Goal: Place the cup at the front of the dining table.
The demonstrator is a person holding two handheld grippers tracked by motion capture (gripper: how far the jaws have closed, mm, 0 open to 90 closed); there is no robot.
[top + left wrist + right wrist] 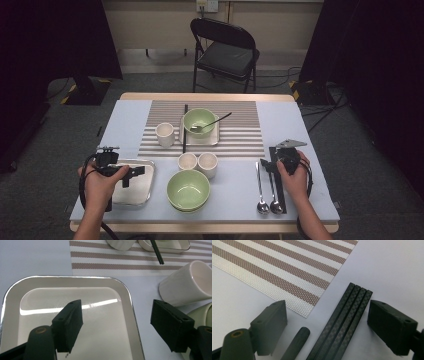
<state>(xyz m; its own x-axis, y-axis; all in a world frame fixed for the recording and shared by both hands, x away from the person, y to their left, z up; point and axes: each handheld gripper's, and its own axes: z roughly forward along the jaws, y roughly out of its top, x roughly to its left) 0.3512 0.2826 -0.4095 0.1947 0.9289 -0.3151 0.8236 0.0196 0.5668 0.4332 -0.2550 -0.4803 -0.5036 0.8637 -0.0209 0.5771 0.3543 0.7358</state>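
My left gripper [136, 172] [116, 315] hovers open over the right half of a shiny steel tray [142, 192] [125, 290], with nothing between its jaws. A white cup [187, 161] [185, 282] and the rim of a green bowl [188, 190] [202, 312] lie just beyond the tray's right edge. My right gripper [270, 161] [328, 312] is open above the far ends of several black chopsticks [278, 187] [347, 320], which lie between its jaws untouched. A dark spoon handle [298, 342] ends beside them; two spoons [261, 190] rest on the cloth.
A striped placemat [240, 135] [274, 267] holds a second green bowl [199, 120] with a spoon on a small tray, a white cup [164, 134] and a pair of chopsticks [185, 127]. Another cup [207, 164] stands near the front bowl. A folding chair [225, 52] is behind the table.
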